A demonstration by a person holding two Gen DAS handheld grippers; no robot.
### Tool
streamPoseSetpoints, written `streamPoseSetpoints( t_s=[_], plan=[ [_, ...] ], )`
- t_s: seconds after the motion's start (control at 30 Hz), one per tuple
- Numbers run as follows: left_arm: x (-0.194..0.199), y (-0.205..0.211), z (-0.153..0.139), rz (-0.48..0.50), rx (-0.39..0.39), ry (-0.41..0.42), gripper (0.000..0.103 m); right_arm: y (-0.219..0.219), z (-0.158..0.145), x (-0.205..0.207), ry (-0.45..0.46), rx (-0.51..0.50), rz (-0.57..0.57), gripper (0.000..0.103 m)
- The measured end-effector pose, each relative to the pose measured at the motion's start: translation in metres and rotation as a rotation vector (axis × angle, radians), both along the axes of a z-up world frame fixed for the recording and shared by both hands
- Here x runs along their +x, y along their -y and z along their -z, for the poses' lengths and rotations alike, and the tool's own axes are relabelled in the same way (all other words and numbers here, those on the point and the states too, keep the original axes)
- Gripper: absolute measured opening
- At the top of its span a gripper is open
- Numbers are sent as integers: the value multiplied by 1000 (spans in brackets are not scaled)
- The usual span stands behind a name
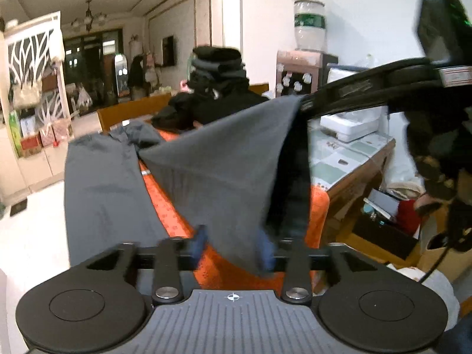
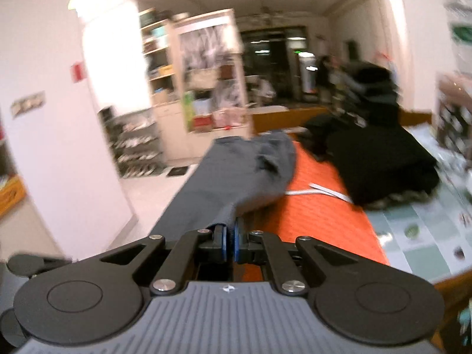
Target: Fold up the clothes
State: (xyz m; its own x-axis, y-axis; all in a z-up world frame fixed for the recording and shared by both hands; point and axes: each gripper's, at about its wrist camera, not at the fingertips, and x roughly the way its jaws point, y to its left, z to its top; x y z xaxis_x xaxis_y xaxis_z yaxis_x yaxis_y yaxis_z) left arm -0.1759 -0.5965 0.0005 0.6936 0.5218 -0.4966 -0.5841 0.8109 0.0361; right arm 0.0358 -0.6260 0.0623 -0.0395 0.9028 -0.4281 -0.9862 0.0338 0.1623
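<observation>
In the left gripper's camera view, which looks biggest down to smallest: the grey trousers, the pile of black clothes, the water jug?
1. grey trousers, partly because they hang near the camera
2. pile of black clothes
3. water jug

The pile and jug stand farther back, so their true sizes stay unsure.

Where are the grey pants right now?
The grey pants lie along the left side of the orange mat, beside the black clothes pile. One end is pinched in the right claw.
</observation>
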Motion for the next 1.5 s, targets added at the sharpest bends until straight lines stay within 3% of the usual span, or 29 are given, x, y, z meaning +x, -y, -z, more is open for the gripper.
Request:
streamPoseSetpoints(
  t_s=[0.07, 0.2, 0.4, 0.43, 0.53, 0.57, 1.3, 1.33, 1.37, 1.5],
  plan=[
    [-4, 5, -6, -4, 23, 6, 60, -8, -2, -20, 39, -17, -77, 6],
    [-4, 3, -10, -35, 52, 3, 60, -24, -2, -49, 105, -68, -196, 6],
    [17, -9, -5, -90, 107, -61, 60, -31, -4, -70, 157, -126, -284, 6],
    [22, -10, -3, -97, 120, -74, 59, -31, -5, -71, 159, -130, -291, 6],
    [27, -13, -2, -119, 147, -100, 33, -33, -7, -78, 160, -131, -309, 6],
    [29, -15, -3, -122, 142, -103, 30, -35, -7, -78, 159, -131, -312, 6],
    [45, -23, -10, -148, 232, -169, 31, -40, -9, -56, 142, -110, -298, 6],
    [46, -24, -7, -148, 234, -173, 24, -40, -10, -57, 137, -108, -307, 7],
    [46, -26, -6, -144, 239, -172, 4, -39, -10, -57, 132, -105, -313, 7],
    [37, -36, -10, -174, 185, -116, 4, -32, -8, -53, 92, -83, -289, 18]
  ],
)
